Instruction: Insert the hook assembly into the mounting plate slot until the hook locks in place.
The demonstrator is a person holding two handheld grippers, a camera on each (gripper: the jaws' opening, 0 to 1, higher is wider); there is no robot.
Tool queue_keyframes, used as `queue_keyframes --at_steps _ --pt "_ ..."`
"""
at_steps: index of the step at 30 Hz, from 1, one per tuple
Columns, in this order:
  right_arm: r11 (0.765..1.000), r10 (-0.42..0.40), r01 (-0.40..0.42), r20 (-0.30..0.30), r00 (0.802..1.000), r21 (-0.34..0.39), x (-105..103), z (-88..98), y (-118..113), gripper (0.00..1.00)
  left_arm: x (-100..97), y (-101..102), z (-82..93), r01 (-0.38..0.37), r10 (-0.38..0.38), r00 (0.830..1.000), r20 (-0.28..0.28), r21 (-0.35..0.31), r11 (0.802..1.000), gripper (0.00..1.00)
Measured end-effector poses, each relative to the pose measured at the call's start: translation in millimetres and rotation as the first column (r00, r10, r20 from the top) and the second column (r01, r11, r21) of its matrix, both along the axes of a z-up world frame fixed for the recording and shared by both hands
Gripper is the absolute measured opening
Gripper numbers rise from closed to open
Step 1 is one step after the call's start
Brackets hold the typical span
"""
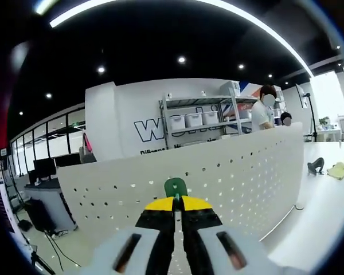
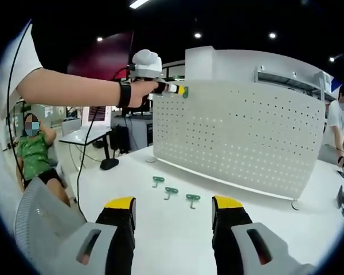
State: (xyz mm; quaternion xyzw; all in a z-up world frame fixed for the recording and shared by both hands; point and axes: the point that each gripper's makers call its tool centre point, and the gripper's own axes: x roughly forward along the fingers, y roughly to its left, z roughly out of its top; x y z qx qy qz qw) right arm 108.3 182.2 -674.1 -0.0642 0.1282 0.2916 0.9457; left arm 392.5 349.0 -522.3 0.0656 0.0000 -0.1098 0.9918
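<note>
While the left claw clamps a green hook at the pegboard's top edge, frame centre, the right claw gapes low over three hooks on the surface.

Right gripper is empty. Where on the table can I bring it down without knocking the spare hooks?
Bare white table lies between the right gripper and the three green hooks, and again right of them along the pegboard foot. It is crowded at the board's upper left corner, where the left gripper holds a green hook.
</note>
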Motion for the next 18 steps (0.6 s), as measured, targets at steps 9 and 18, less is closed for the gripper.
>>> queue_keyframes --at_steps 9,18 --pt "1.0 -0.012 0.012 -0.001 1.0 -0.002 1 1.1 -4 0.54 4.4 -1 -3.8 -0.011 0.011 1.0 -0.002 0.024 1.0 0.02" --pt "1.0 -0.018 0.018 -0.004 1.0 0.006 1 -0.1 -5 0.53 13.0 0 -9.6 -0.025 0.026 0.999 -0.023 0.039 0.999 0.02"
